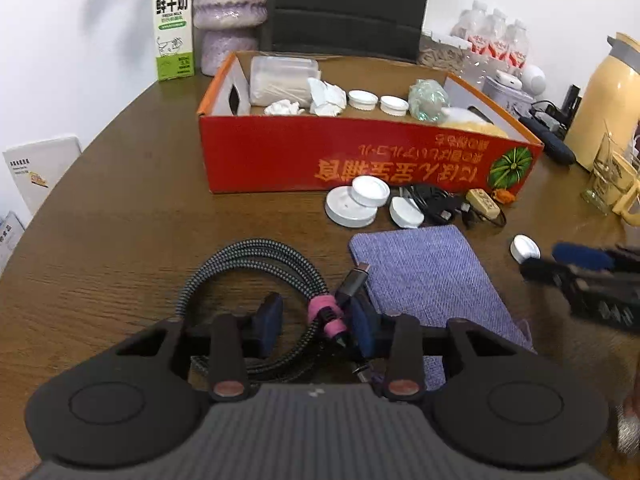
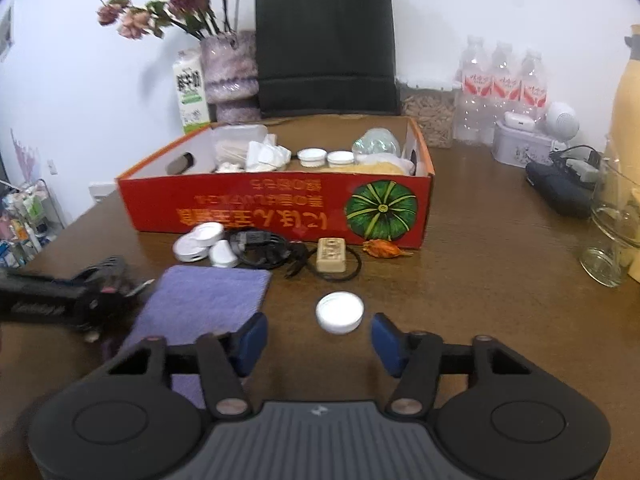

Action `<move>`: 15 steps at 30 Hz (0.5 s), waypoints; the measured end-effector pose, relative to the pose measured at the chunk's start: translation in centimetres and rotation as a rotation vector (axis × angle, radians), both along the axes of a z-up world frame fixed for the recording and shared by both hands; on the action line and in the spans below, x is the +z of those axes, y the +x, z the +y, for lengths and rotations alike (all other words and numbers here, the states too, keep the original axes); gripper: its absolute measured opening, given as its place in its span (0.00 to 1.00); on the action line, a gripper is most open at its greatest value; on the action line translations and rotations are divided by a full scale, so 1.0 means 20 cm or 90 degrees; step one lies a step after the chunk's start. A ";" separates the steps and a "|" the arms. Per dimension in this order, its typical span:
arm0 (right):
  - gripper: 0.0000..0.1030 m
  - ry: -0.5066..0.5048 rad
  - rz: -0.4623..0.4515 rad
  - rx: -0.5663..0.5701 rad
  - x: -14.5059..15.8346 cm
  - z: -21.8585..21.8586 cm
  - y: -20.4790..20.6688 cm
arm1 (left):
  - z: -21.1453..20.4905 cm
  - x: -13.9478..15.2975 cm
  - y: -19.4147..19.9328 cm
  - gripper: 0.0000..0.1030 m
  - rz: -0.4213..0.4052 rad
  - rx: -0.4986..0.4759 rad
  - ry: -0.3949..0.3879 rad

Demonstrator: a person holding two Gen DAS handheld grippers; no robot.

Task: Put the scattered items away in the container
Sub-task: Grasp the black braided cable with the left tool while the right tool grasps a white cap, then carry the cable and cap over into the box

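Nearest the person, the left gripper sits low over a coiled braided cable, its jaws narrowed around the pink-banded bundle where the plugs meet; the pads stand either side of it and whether they press yet I cannot tell. That bound spot seems chosen because it would lift the whole coil at once. The cable lies partly on a purple cloth near the table's front edge. To the right, the right gripper comes in at a slant, jaws half open and straddling nothing yet, with a white cap just ahead of them, lined up for a pinch. Farther on, more white lids, a black cord and a small beige block crowd against the red box, close for short carries. The box already holds tissues and lids, towards the table's back edge.
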State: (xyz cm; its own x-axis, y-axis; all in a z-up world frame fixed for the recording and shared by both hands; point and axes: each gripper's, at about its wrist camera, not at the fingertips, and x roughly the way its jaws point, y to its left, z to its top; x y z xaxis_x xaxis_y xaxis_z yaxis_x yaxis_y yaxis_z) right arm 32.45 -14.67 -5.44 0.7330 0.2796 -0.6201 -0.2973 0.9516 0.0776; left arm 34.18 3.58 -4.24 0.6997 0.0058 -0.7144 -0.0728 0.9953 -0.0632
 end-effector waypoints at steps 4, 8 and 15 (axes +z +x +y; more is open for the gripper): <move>0.33 -0.003 0.009 -0.006 -0.05 0.00 0.09 | -0.02 -0.02 0.02 0.31 -0.011 -0.012 0.022; 0.27 -0.020 -0.016 0.011 -0.07 0.04 0.08 | -0.01 -0.01 0.02 0.21 -0.014 0.015 0.028; 0.26 0.020 -0.023 0.014 -0.07 0.01 0.06 | 0.01 0.05 -0.03 0.19 -0.031 0.054 0.024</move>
